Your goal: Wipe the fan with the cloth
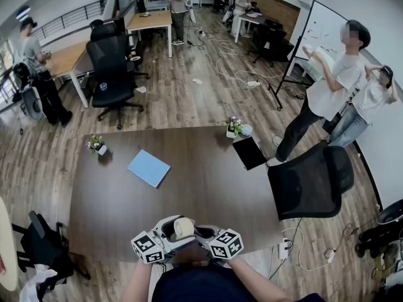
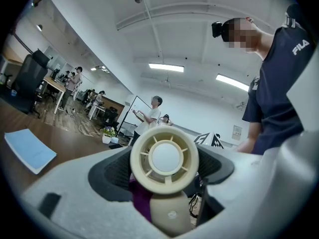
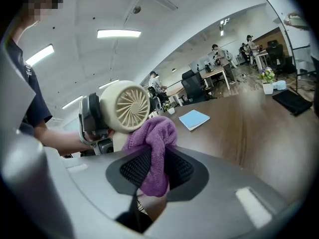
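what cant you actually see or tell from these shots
- Right gripper view: the purple fleecy cloth overlaps the round cream plastic fan; whether they touch is unclear.
- Left gripper view: the fan's handle end is out of sight at the bottom edge; the cloth is only a sliver.
- Head view: the cloth is hidden beneath the fan, left gripper and right gripper.

Held close together before the torso, the left claw (image 2: 164, 169) grips the fan (image 2: 164, 156) level, while the right claw (image 3: 157, 168), tilted slightly down, pinches the cloth (image 3: 149, 133).
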{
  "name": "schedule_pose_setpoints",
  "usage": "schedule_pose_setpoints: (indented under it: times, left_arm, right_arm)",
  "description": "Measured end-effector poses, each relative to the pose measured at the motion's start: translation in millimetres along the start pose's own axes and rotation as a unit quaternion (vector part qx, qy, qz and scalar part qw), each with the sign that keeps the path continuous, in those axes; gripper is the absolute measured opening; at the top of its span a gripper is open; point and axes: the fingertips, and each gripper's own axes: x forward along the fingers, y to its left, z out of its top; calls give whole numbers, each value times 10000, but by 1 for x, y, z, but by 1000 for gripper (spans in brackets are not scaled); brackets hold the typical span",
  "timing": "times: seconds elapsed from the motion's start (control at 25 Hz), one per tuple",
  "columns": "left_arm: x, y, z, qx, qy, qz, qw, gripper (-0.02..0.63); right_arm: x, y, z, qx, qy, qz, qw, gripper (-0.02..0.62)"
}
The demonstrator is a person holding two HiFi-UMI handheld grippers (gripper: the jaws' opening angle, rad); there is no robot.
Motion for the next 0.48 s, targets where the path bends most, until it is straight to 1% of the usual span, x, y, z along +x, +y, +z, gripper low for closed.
schedule_pose_setpoints:
  times: [0.28,0.48]
  left_arm:
    - [1,-3,-8,4,157,-101,9998,379]
    - [2,-5,-15,8,271,-169,9995,379]
  right_arm:
    - [-4,-2,7,8,-110,-47,9999,94]
    - [-10,-9,16,38,-292,-149,9995,94]
